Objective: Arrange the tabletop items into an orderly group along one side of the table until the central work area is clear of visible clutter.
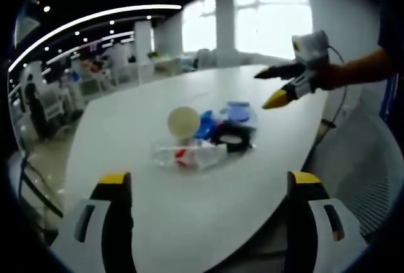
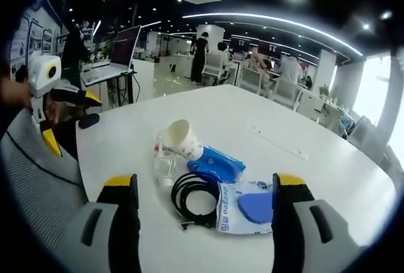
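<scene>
Office desks, ceiling strip lights and bright windows ring the wide white bench [image 2: 328, 172] where my clutter sits in one loose heap. Working left to right in my right gripper view: my left gripper [image 2: 60, 118] hangs off beyond my left finger, held over the bench edge, its yellow-tipped fingers spread with nothing between them. My right gripper [image 2: 202, 191] is also spread wide and empty, and the heap lies just ahead of and between its fingers. Nearest my left finger is a clear plastic bottle [image 2: 164, 162] on its side, light, round and slick, likely to roll, so I would take it across the middle of its body. Touching it is a tipped paper cup [image 2: 183, 139], very light and easily crushed; I would pinch it gently near the rim. Beside that lies a blue pouch [image 2: 218, 164], soft and probably slippery. Just ahead of the gap between my fingers is a coiled black cable [image 2: 192, 197], floppy, best caught through the bunched coil so it does not unwind. Close to my right finger sits a printed plastic packet [image 2: 243, 208] with something blue inside, flat and thin, so I would slide it or nip one edge. From my left gripper view the same heap sits ahead of my fingers, mid-bench.
</scene>
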{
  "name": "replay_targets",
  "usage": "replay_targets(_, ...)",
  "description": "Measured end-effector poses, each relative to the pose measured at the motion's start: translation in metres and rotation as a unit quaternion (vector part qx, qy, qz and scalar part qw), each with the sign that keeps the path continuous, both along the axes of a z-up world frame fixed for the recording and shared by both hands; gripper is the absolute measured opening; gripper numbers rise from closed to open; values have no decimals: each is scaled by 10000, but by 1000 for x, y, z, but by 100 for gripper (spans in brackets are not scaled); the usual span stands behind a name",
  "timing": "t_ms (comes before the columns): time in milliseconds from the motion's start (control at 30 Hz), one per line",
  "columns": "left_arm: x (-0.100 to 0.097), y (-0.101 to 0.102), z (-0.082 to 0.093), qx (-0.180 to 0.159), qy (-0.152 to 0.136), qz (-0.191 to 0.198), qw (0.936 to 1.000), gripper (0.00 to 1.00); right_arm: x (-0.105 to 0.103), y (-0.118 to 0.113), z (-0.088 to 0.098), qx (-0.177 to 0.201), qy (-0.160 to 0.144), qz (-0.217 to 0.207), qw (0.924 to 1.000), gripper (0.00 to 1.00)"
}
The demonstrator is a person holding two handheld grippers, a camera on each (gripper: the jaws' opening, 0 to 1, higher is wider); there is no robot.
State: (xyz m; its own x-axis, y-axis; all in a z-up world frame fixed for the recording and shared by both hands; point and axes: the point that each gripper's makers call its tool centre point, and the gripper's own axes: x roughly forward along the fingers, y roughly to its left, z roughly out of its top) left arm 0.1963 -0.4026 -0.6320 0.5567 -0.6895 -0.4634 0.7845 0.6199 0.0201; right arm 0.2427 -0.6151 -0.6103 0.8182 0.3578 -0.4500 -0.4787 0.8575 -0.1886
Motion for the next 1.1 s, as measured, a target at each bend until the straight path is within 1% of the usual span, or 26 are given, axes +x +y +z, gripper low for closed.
replay_targets(133,-1,-1,-1,23,12,-31,10000,100,8,8,1,-72,-37,132,9999,84)
replay_targets(267,-2,-1,-2,41,32,-59,10000,99,15,15,0,-21,-16,200,9998,83)
replay_targets(367,-3,-2,-2,52,41,-78,9999,99,18,18,-2,14,25,211,9998,81)
replay_targets(433,-3,-2,-2,55,49,-78,9999,99,21,22,-4,107,95,200,9997,80)
replay_targets(600,-4,-2,-4,64,74,-101,9999,99,28,27,-6,171,145,193,9996,77)
replay_targets(1100,-5,-2,-6,75,129,-123,9998,98,52,44,-5,155,110,301,9994,67)
